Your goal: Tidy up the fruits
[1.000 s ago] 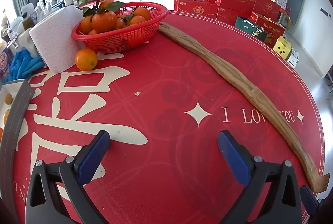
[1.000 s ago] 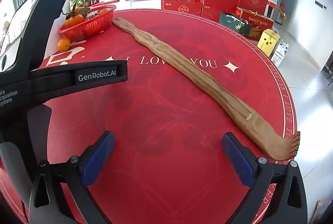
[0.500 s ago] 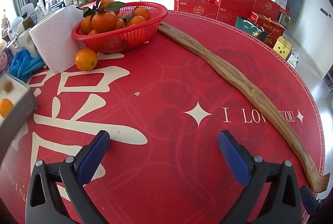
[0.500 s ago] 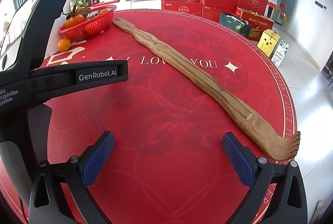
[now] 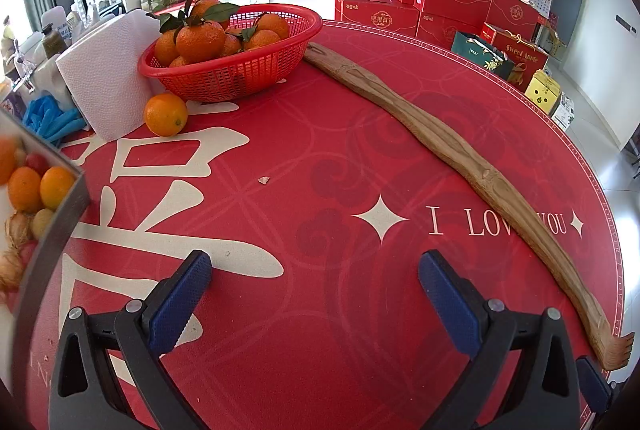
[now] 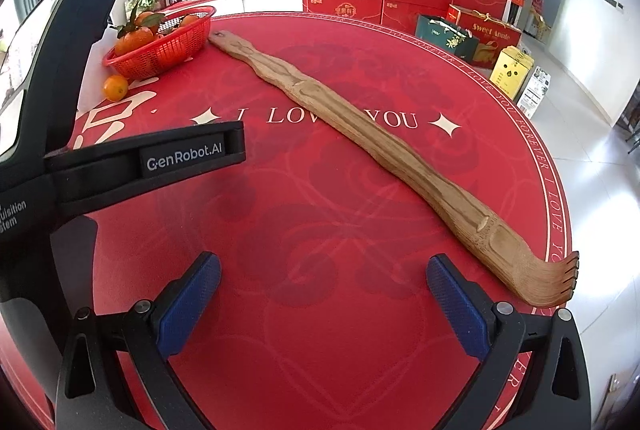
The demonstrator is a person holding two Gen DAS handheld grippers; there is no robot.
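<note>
Step, imo: pre-grasp, nothing picked yet. Left gripper (image 5: 314,282) jaws spread wide, empty, hovering over the red round tablecloth w/ white lettering (image 5: 320,158). Right gripper (image 6: 322,288) same: spread, empty, low over the cloth.

Fruit: red plastic mesh basket (image 5: 240,70) piled w/ leafy oranges at far left of table; one loose orange (image 5: 165,114) on the cloth just in front of basket, touching or nearly touching the white paper towel roll (image 5: 106,74). Grey-rimmed tray w/ small mixed fruit (image 5: 52,214) at left frame edge, blurred, can't tell if it's resting on the table.

Next, prob: left gripper fwd-left to the loose orange, close across its middle, lift into basket.

Room: open cloth btw gripper and orange. Long carved wooden back-scratcher (image 5: 460,154) lies diagonally on the right, one end near basket, clawed end near the table edge by right gripper. Keep right side clear of it. Tray crowds the left.
</note>
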